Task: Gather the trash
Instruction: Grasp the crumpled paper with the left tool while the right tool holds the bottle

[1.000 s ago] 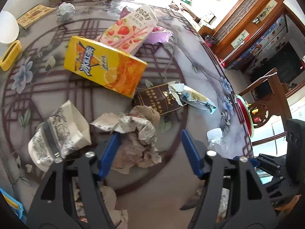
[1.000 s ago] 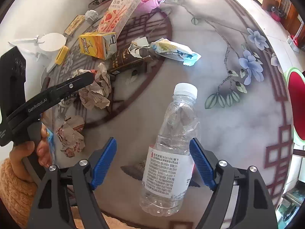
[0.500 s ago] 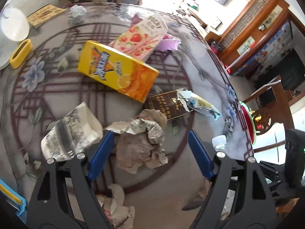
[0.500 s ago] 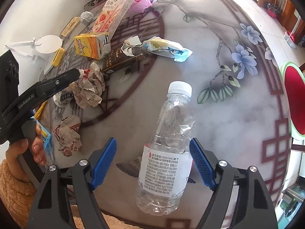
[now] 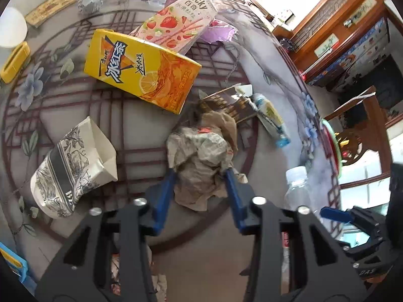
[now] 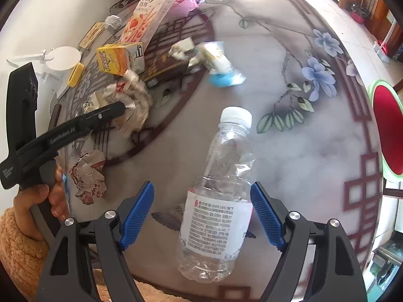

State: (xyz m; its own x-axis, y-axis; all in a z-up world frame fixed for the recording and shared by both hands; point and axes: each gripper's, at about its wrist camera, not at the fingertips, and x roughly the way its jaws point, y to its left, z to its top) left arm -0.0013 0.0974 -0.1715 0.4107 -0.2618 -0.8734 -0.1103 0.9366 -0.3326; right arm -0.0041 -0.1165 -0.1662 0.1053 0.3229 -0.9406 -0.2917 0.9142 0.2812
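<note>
A crumpled wad of brown and printed paper (image 5: pixel 201 156) lies mid-table. My left gripper (image 5: pixel 199 173) has it between its blue pads; the jaws are closing and both pads press the wad's sides. The right wrist view shows that gripper's tip (image 6: pixel 118 108) at the same wad (image 6: pixel 136 98). An empty clear plastic bottle (image 6: pixel 216 201) with a white cap lies on the table between the fingers of my right gripper (image 6: pixel 201 188). That gripper stands open: the right pad is near the bottle, the left pad well clear. The bottle (image 5: pixel 297 183) also shows at the left view's right edge.
More trash lies around: a yellow tea carton (image 5: pixel 141 70), a Pocky box (image 5: pixel 176 22), a patterned paper bag (image 5: pixel 73 163), a brown pack (image 5: pixel 226 103), a snack wrapper (image 5: pixel 269 118), a purple wrapper (image 5: pixel 219 32) and a second paper wad (image 6: pixel 88 176). A red disc (image 6: pixel 388 130) sits at the table's right edge.
The left gripper's jaws opened a little, then closed in on the paper wad, which bunched up between the pads. The right gripper and the bottle kept still.
</note>
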